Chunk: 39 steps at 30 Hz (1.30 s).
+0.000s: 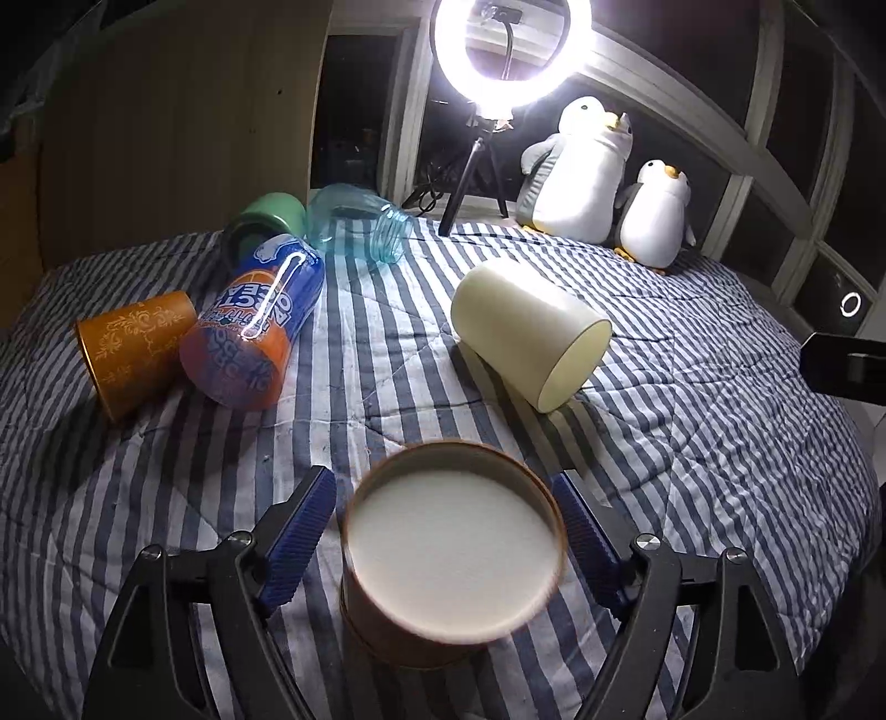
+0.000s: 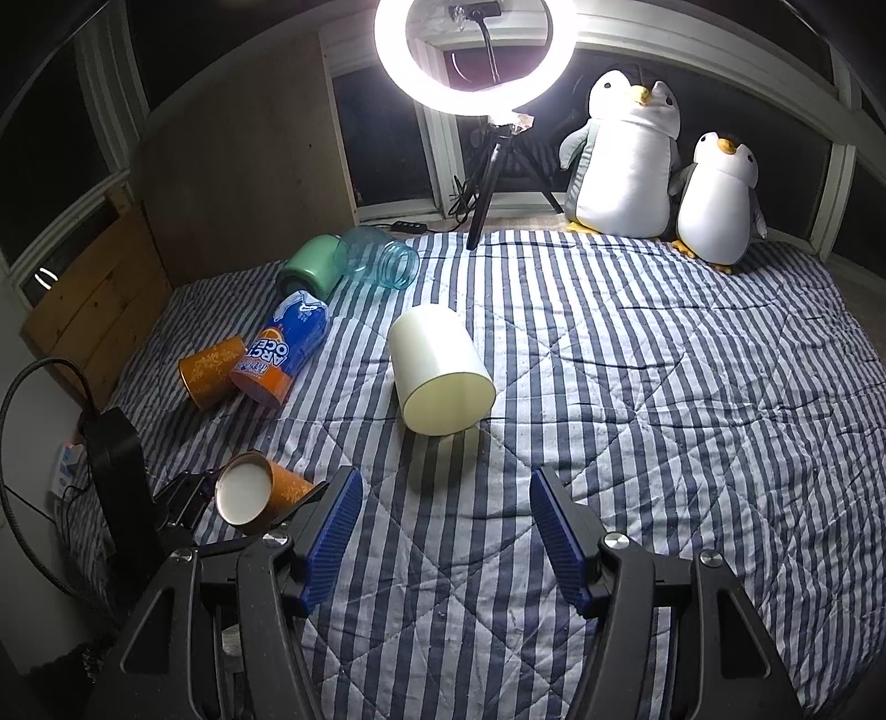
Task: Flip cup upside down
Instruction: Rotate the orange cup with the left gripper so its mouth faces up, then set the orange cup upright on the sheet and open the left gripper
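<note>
The left gripper (image 1: 446, 531) brackets an orange paper cup (image 1: 451, 554) between its blue pads (image 1: 296, 540), apparently clamped on its sides, white interior facing the camera; the cup appears lifted and tipped, likely mid-turn toward upside down. The right gripper (image 2: 446, 534) hovers with its jaws apart and empty over the striped quilt (image 2: 664, 387), seemingly spare. Beyond, a cream cup (image 2: 437, 376) and several others lie toppled near the ring light (image 2: 462, 52).

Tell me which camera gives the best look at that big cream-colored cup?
The right wrist view: the cream cup lies on its side near the picture's center, whole, with striped quilt all around it. The left wrist view shows the cream cup whole too, but off-center.
</note>
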Available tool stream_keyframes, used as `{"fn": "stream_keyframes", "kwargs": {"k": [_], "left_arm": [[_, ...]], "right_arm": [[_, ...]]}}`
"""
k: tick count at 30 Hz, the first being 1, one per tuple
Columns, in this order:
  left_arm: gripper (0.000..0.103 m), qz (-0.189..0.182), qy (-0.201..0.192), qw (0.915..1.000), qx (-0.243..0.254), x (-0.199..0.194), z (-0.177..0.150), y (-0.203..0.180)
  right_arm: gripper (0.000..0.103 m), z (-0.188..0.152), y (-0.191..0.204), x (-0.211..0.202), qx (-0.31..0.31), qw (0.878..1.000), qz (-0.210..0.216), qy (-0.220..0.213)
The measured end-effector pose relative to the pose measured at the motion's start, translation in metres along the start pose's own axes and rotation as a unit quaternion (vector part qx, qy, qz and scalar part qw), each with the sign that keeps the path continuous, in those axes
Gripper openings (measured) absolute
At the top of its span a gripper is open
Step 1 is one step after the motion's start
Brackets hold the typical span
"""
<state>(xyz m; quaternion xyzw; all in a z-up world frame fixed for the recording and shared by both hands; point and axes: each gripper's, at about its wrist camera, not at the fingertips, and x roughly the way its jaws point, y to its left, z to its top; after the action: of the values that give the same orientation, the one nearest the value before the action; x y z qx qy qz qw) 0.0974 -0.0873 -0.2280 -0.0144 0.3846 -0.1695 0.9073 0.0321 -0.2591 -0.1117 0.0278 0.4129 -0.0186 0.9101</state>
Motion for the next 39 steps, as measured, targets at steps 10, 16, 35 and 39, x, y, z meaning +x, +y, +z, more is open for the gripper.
{"fn": "stream_keyframes", "kwargs": {"k": [10, 16, 35, 39], "left_arm": [[0.091, -0.007, 0.003, 0.9999, 0.009, -0.025, -0.002, 0.003], [0.093, -0.006, 0.0, 0.9999, 0.014, -0.052, -0.003, 0.011], [0.094, 0.063, -0.085, 0.9944, 0.004, -0.174, 0.023, 0.034], [0.095, 0.071, -0.113, 0.991, 0.011, -0.198, 0.033, 0.032]], "right_arm": [[0.059, -0.005, 0.002, 0.005, 0.005, 1.0, 0.001, 0.006], [0.059, -0.007, 0.003, 0.006, 0.004, 1.0, 0.002, 0.009], [0.059, -0.016, 0.03, -0.015, 0.002, 0.999, -0.016, -0.031], [0.061, -0.018, 0.04, -0.031, -0.002, 0.998, -0.024, -0.055]]}}
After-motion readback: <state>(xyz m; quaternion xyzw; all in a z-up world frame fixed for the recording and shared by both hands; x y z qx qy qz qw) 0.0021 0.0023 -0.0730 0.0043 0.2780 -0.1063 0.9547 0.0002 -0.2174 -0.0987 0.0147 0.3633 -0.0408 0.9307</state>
